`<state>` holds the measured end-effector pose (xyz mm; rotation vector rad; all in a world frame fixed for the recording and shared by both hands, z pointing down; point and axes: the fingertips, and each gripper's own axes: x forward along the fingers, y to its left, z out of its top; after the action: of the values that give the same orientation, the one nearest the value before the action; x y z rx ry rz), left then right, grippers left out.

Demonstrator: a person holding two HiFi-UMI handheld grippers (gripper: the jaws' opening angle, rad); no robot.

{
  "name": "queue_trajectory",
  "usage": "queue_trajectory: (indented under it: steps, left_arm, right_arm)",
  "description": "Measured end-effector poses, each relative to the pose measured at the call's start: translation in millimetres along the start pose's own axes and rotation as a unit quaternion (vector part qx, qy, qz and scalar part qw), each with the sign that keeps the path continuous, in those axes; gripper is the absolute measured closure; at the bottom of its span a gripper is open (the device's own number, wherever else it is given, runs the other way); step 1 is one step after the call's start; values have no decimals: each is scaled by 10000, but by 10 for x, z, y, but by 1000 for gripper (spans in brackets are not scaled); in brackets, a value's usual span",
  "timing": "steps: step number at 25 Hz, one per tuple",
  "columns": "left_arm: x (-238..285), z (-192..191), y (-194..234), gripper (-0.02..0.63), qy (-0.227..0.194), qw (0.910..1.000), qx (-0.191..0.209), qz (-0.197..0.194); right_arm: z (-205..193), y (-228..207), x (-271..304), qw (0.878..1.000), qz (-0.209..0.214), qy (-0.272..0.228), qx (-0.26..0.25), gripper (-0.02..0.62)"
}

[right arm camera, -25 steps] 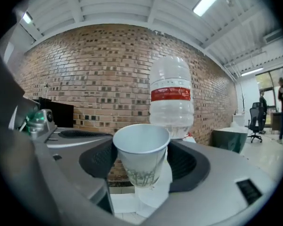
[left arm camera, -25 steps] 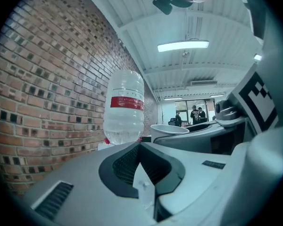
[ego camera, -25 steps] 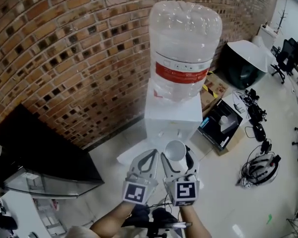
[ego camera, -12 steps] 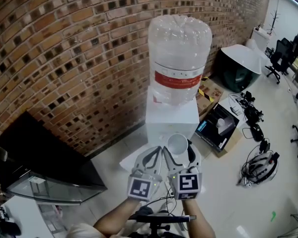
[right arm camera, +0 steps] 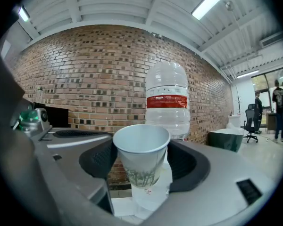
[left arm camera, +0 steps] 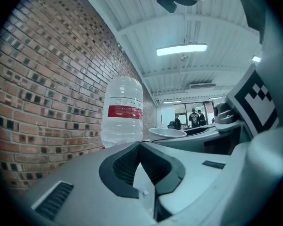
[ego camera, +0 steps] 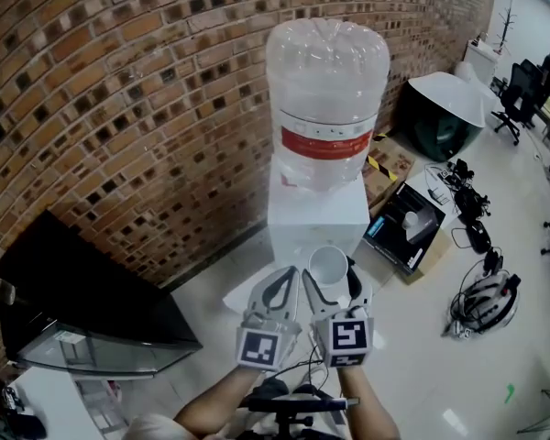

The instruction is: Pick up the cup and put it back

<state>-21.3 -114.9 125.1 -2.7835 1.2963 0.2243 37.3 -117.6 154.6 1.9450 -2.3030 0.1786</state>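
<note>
A white paper cup (ego camera: 328, 264) with a green print is held upright, its mouth open upward, between the jaws of my right gripper (ego camera: 328, 273). In the right gripper view the cup (right arm camera: 141, 152) fills the gap of the right gripper (right arm camera: 141, 161), pressed from both sides. My left gripper (ego camera: 279, 275) is close beside it on the left, jaws together with nothing in them. The left gripper view shows the left gripper (left arm camera: 140, 147) shut and the cup's rim (left arm camera: 167, 133) to its right. Just ahead stands a white water dispenser (ego camera: 317, 214) carrying a large clear bottle (ego camera: 327, 99).
A brick wall (ego camera: 119, 108) runs behind the dispenser. A black cabinet (ego camera: 82, 291) stands at the left. To the right are a dark bin with a white lid (ego camera: 445, 108), an open box (ego camera: 405, 227), cables and a headset (ego camera: 481, 296) on the floor. Office chairs (ego camera: 522, 99) stand far right.
Both grippers and the cup have edged slightly closer to the dispenser. The grip on the cup is unchanged.
</note>
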Motion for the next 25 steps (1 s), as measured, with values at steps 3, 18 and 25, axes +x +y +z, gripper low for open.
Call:
queue_trajectory:
  steps: [3, 18, 25]
  left_arm:
    - [41, -103, 2, 615, 47, 10000, -48, 1]
    - [245, -2004, 97, 615, 166, 9995, -161, -191]
    - [194, -3300, 196, 615, 100, 9998, -28, -163]
  right_arm:
    - [-111, -51, 52, 10000, -5, 66, 44, 258]
    - [-1922, -347, 733, 9994, -224, 229, 99, 258]
    - [-3285, -407, 1108, 9991, -228, 338, 102, 258]
